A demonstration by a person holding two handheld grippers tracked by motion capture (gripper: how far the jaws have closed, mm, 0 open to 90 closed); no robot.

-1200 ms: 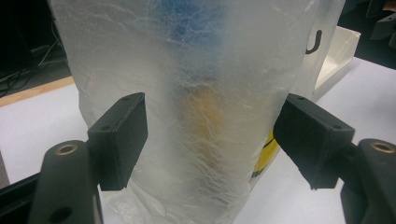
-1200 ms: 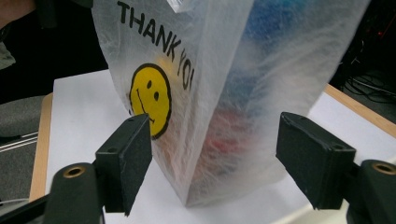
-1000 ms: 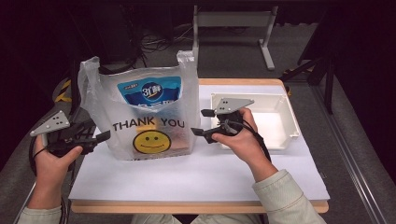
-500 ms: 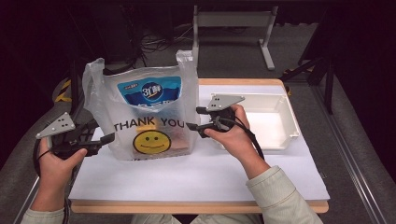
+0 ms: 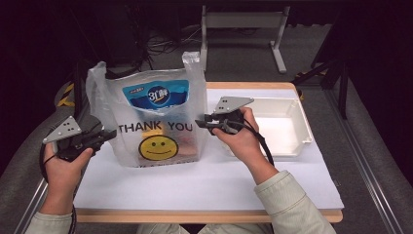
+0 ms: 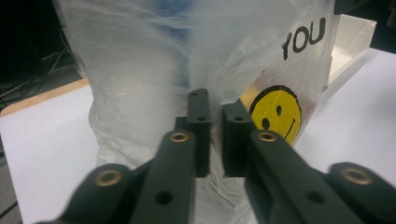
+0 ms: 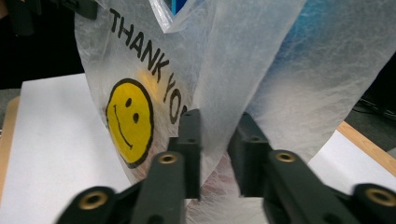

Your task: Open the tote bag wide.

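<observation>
The left hand-held gripper has just pinched shut on the plastic bag's left side. The right hand-held gripper, just closing, straddles a fold opposite, pads seemingly not yet pressing. The bag stands upright on the worktop, unlifted, contents inside.

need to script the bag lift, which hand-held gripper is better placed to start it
Left. The left hand-held gripper has already pinched a fold of the plastic bag, jaws nearly together. The right hand-held gripper has been closing, with film between its jaws and a gap still showing.
</observation>
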